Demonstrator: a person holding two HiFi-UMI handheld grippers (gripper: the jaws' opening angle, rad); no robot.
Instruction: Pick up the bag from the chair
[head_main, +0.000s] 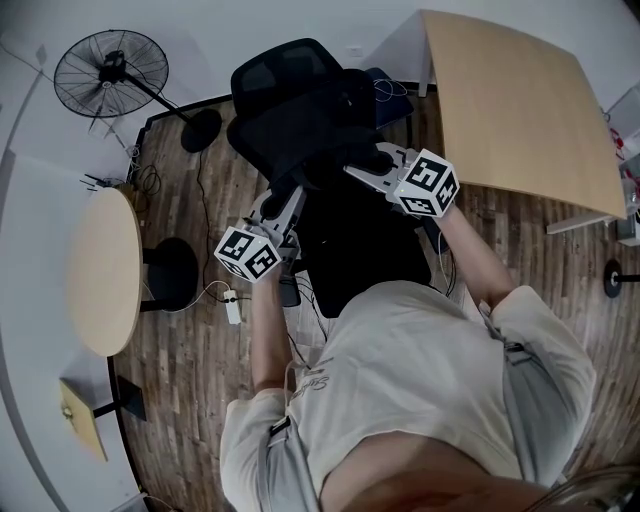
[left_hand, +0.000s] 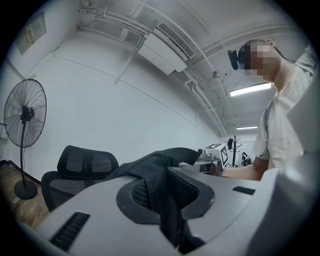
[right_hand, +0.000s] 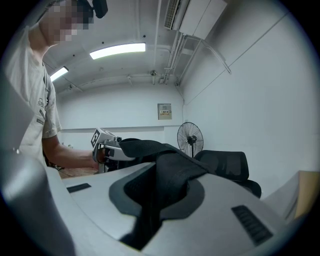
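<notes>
a: left gripper (left_hand: 162, 197) is clamped on a fold of the black bag (left_hand: 150, 170), and the right gripper (right_hand: 160, 192) on another.
b: why both?
a: shared load, i'd say. it hangs by the chair (head_main: 290, 80), off the counter's (head_main: 520, 110) near left corner.

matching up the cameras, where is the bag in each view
head view: bag at centre, just below the office chair.
left gripper view: bottom centre, its black fabric pinched in the left claw.
right gripper view: bottom centre, pinched in the right claw.
shared landmark: the standing fan, upper left in head view, far left in left gripper view, mid-centre in right gripper view.
</notes>
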